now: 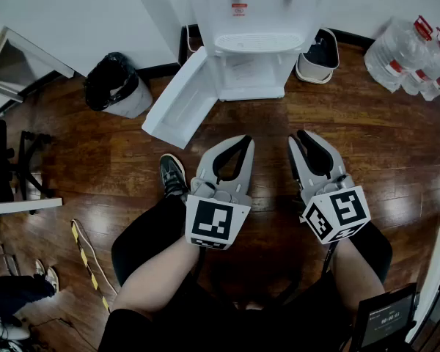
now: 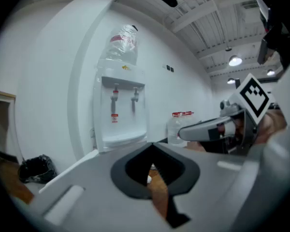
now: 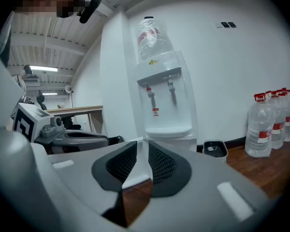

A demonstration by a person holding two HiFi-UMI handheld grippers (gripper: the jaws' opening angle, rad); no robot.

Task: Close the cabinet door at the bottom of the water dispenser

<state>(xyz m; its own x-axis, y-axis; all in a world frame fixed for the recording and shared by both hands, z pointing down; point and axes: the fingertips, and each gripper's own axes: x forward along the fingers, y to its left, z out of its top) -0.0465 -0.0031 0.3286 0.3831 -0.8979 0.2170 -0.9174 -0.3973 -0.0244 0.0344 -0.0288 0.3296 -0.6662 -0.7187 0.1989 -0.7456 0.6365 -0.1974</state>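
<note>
Here, flat white cabinet door (image 1: 177, 101) open.

Dispenser (image 1: 249, 42) stands against the back wall, with its bottom door (image 1: 177, 97) swung out leftward and forward over the floor (image 1: 367, 134). A bin (image 1: 117, 85) sits left of the door, a second bin (image 1: 319, 57) just right of the dispenser, and bottles (image 1: 414, 53) well right of that. Left gripper (image 1: 245, 142) and right gripper (image 1: 301, 136) lie side by side, apart, in front of the dispenser, with a shoe (image 1: 173, 174) just left of the left gripper.
</note>
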